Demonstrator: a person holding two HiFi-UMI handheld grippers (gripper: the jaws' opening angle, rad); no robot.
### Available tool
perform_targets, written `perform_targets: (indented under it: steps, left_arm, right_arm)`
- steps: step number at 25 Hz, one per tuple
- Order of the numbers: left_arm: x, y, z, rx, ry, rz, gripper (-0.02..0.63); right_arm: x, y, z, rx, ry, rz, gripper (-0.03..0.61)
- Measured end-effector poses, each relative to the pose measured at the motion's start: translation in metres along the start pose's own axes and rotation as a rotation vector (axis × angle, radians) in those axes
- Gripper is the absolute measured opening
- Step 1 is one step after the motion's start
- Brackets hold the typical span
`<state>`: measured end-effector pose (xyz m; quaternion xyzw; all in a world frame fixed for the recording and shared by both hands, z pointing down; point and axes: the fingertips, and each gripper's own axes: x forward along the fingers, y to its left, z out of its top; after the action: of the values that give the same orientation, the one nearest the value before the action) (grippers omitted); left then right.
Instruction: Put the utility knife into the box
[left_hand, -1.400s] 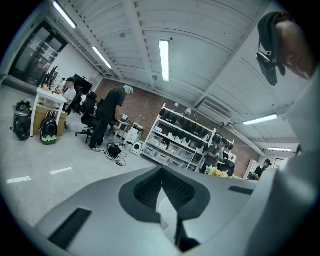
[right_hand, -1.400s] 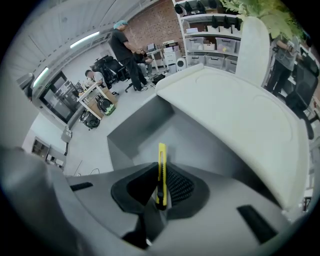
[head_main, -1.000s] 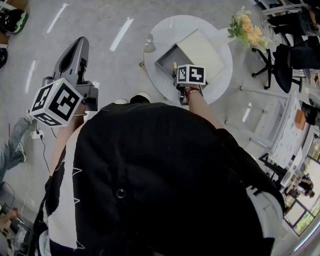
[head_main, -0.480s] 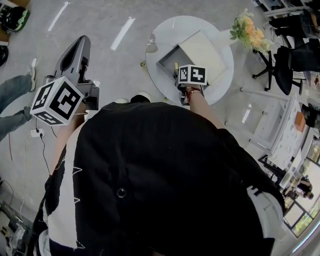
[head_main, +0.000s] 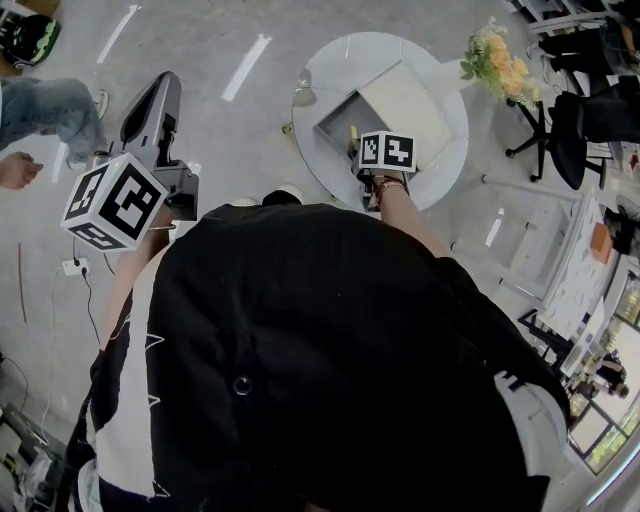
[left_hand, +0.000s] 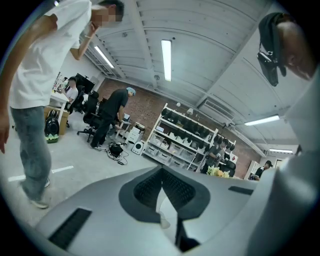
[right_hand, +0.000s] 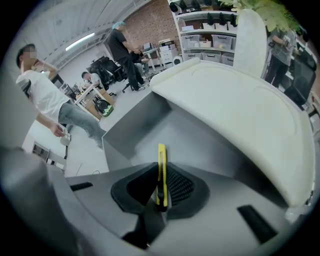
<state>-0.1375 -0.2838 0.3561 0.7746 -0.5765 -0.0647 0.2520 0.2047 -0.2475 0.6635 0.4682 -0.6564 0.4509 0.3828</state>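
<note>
One utility knife near box edge

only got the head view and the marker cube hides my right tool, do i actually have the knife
Observer: Yes. In the right tool view the right tool is shut on the yellow utility knife, which is held edge-on and sticks out past the jaws.
Operator: ok is it lined up with the box
Observer: The knife points into the open grey box, and the part of the inside that shows is bare.
</note>
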Motion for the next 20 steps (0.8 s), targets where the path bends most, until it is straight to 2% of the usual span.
perform_targets:
  steps: [11, 20]
  left_arm:
    - [0.004, 0.003, -0.001, -0.001, 0.015, -0.012, 0.011]
    - [0.024, -0.017, 0.000, 0.031, 0.051, -0.086, 0.011]
  right_arm:
    - [-0.001, 0.001, 0.001, 0.006, -0.023, -0.005, 0.057]
    - [-0.007, -0.001, 0.005, 0.033, -0.069, -0.011, 0.074]
